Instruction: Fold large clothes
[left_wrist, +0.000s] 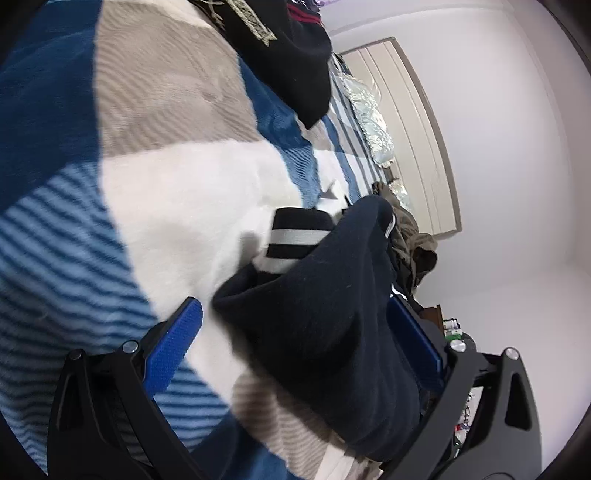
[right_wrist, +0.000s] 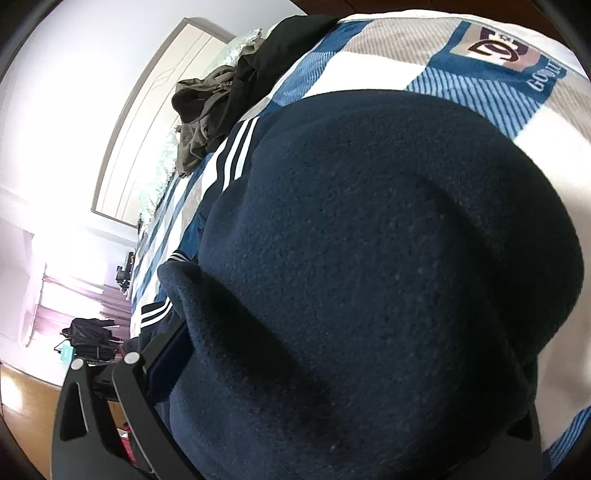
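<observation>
Right wrist view is nearly swallowed by the navy fleece garment (right_wrist: 369, 258): it bulges across the lens and hides the right hand-held gripper (right_wrist: 332, 387) almost entirely, so only its left finger (right_wrist: 162, 373) with the blue pad peeks out at the lower left, pressed against the fabric; the other finger is buried, and I cannot tell whether this one is pinching or spread. White triple stripes on the garment show at its upper left edge, and beyond that an olive garment (right_wrist: 201, 114) lies crumpled toward the far side of the bed. Over to the left wrist view, and here it is clearer: the left hand-held gripper (left_wrist: 295, 343) stands spread wide, both blue pads showing, with a fold of the same navy fleece garment (left_wrist: 325, 314) draped down between the fingers, lying against the right pad and clear of the left one. A striped cuff (left_wrist: 291, 236) pokes out just past the fold. Everything lies on the bed's checked blanket (left_wrist: 166, 192) in blue, white and beige; this view is motion-blurred along the left side. A black garment (left_wrist: 291, 62) sits cut off at the top edge, its lettering unreadable.
</observation>
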